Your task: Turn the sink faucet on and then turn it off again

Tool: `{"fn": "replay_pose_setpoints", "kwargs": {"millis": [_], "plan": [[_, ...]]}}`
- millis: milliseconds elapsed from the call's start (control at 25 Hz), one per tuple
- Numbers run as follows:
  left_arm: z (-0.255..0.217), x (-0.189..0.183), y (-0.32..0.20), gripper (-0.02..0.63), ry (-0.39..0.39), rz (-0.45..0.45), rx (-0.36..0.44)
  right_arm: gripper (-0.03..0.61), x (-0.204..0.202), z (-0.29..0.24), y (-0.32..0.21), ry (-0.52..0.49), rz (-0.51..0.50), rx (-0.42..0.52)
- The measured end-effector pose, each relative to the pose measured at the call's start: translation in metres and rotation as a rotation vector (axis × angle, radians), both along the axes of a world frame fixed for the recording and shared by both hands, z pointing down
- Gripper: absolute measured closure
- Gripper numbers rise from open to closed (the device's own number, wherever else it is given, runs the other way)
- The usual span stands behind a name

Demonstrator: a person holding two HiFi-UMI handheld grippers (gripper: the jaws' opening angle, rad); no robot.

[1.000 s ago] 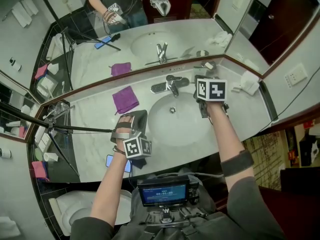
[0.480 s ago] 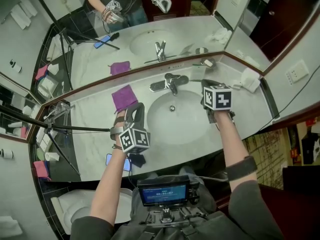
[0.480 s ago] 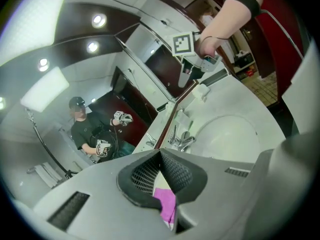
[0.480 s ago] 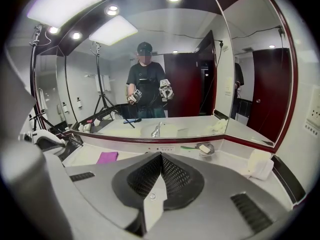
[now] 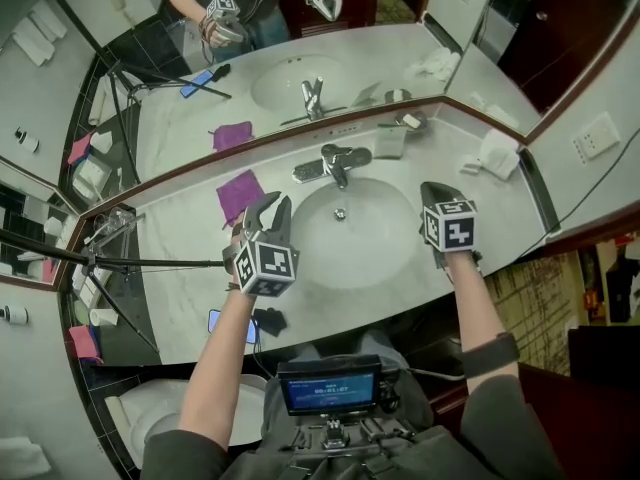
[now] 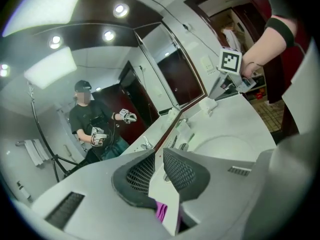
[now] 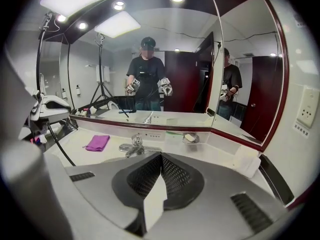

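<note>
White marble counter spreads below the head view, with a phone lying at its near edge. Over the counter the left gripper hovers just left of the sink basin. Its jaws have just been opening and stand a narrow slit apart with nothing between them. The right gripper hangs by the basin's right rim, jaws pressed together and empty. Past both, at the back of the basin, the chrome faucet stands apart from either gripper; whether water runs cannot be told. A purple cloth lies left of the faucet and a soap dish to its right. The mirror rises behind.
</note>
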State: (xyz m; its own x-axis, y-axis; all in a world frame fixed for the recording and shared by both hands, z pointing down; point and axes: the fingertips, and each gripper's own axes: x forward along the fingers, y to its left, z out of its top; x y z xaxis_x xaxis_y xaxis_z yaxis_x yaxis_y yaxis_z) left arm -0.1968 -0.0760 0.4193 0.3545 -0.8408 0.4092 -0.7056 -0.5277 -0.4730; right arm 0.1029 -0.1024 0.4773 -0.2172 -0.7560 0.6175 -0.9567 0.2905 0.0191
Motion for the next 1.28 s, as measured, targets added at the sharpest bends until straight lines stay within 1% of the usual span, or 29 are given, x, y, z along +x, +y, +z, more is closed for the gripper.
{"fn": "replay_pose_setpoints", "kwargs": {"millis": [160,320,360,400,480,520,760,920,1040,1280], "plan": [[0.005,0.014,-0.012,0.522,0.057,0.01,-0.042,0.574,0.027,0.022,0.019,0.049,0.006,-0.02],[0.016,0.031,-0.029,0.462,0.108,0.022,-0.088,0.574,0.058,0.046,0.032,0.075,0.025,-0.059],[0.019,0.036,-0.034,0.458,0.115,0.024,-0.098,0.574,0.065,0.051,0.035,0.082,0.031,-0.067],[0.023,0.041,-0.038,0.439,0.116,0.028,-0.105,0.574,0.073,0.056,0.038,0.088,0.037,-0.076],[0.032,0.052,-0.045,0.418,0.11,0.043,-0.121,0.574,0.09,0.067,0.043,0.095,0.054,-0.093],[0.038,0.057,-0.047,0.398,0.107,0.053,-0.13,0.574,0.098,0.072,0.045,0.1,0.063,-0.101],[0.086,0.081,-0.063,0.385,0.085,0.111,-0.182,0.574,0.137,0.1,0.054,0.14,0.079,-0.131],[0.115,0.097,-0.076,0.366,0.059,0.136,-0.192,0.574,0.166,0.121,0.059,0.167,0.1,-0.156],[0.134,0.105,-0.095,0.365,0.042,0.137,-0.194,0.574,0.189,0.137,0.059,0.201,0.124,-0.179],[0.163,0.131,-0.13,0.365,-0.005,0.166,-0.188,0.574,0.232,0.164,0.055,0.199,0.201,-0.217]]}}
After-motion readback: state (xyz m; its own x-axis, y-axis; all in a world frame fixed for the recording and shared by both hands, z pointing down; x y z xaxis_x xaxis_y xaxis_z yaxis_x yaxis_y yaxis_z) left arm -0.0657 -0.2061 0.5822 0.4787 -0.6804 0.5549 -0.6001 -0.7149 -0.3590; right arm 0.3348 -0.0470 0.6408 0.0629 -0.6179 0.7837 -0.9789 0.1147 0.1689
